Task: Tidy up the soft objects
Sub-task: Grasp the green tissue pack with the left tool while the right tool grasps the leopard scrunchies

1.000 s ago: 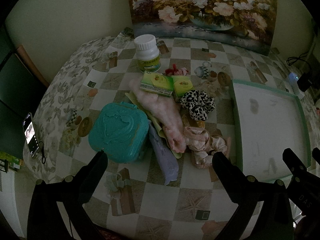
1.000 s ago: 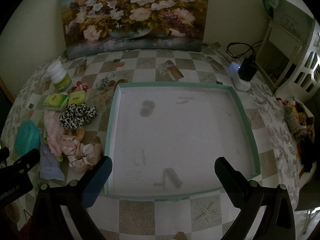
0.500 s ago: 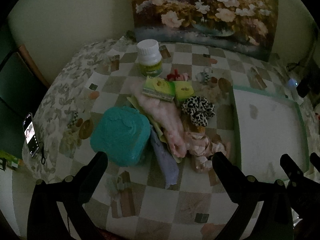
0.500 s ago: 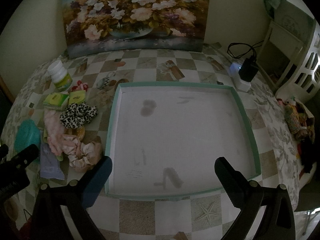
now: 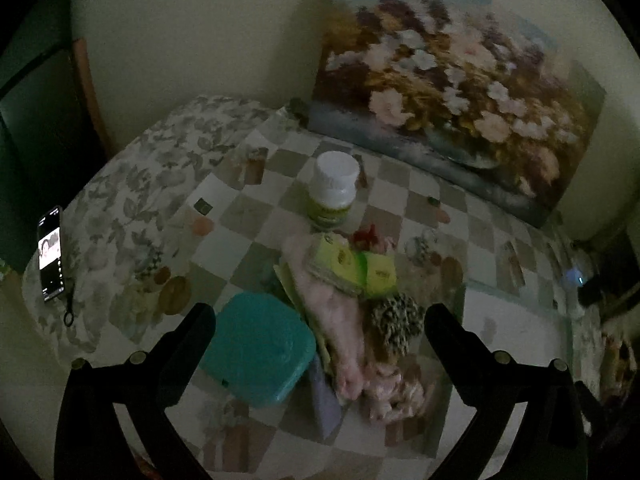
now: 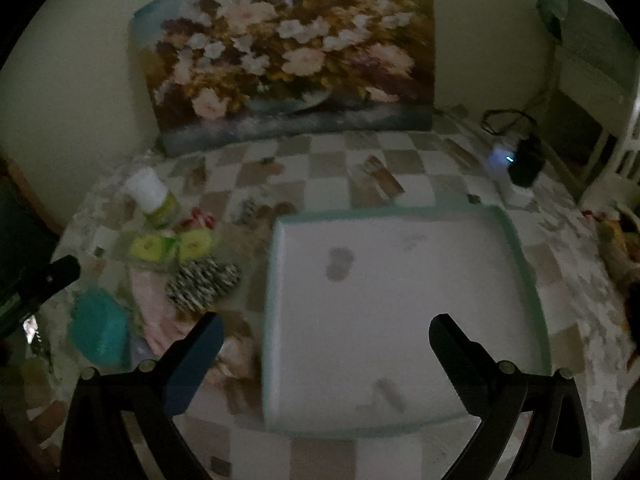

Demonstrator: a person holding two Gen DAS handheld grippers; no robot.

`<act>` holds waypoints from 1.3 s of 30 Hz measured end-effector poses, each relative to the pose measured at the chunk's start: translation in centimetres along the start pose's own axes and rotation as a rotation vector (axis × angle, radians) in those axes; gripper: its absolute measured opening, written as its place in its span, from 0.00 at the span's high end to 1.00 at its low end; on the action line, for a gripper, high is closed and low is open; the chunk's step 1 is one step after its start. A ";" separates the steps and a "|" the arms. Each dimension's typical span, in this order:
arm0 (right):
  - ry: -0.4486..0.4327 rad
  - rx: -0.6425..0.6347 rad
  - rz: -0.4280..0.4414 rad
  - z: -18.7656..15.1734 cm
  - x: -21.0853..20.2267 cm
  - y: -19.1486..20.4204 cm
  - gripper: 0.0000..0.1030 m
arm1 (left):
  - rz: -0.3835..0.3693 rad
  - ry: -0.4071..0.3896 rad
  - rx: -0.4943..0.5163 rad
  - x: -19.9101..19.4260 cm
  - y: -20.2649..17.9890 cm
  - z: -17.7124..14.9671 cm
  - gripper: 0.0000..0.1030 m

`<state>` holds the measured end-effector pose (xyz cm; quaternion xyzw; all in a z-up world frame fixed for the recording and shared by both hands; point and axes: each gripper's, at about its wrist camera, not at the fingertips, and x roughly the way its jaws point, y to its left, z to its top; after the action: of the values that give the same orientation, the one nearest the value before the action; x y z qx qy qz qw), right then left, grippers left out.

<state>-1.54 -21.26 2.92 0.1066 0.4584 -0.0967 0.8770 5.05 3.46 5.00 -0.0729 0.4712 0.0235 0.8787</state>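
Observation:
A pile of soft things lies on the checkered tablecloth: a leopard-print scrunchie [image 5: 394, 314] [image 6: 204, 282], a pale pink cloth [image 5: 344, 328], a pink satin scrunchie [image 5: 394, 394] and a lilac packet [image 5: 324, 404]. My left gripper [image 5: 318, 322] hangs open above this pile, holding nothing. Right of the pile sits a white tray with a green rim [image 6: 400, 320], bare inside. My right gripper [image 6: 326, 332] is open over the tray's front half, empty. The left gripper's finger shows at the left edge of the right wrist view.
A teal plastic case [image 5: 258, 354] lies left of the pile. A white-capped bottle [image 5: 333, 190] and yellow-green packets [image 5: 354, 266] stand behind it. A flower painting [image 6: 288, 56] leans on the wall. A phone [image 5: 51, 254] lies at the table's left edge, a charger [image 6: 516, 160] at the back right.
Both grippers have tilted up and drawn back, so the table sits lower and the wall and painting fill more of each view. Both stay open; nothing was picked up.

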 end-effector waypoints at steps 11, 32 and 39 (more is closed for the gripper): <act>0.048 -0.040 0.140 3.1 3.8 4.1 0.00 | 0.027 0.082 -0.090 4.3 0.5 3.0 0.00; 0.315 -0.063 0.274 4.5 15.0 9.3 0.08 | 0.162 0.260 0.026 13.7 -1.2 6.0 0.00; 0.365 -0.113 0.295 3.5 16.9 10.3 0.12 | 0.164 0.294 0.077 15.2 -1.9 5.5 0.00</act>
<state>13.43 -13.53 -8.09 0.1391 0.5933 0.0792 0.7889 18.20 1.98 -4.41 -0.0033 0.5996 0.0659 0.7976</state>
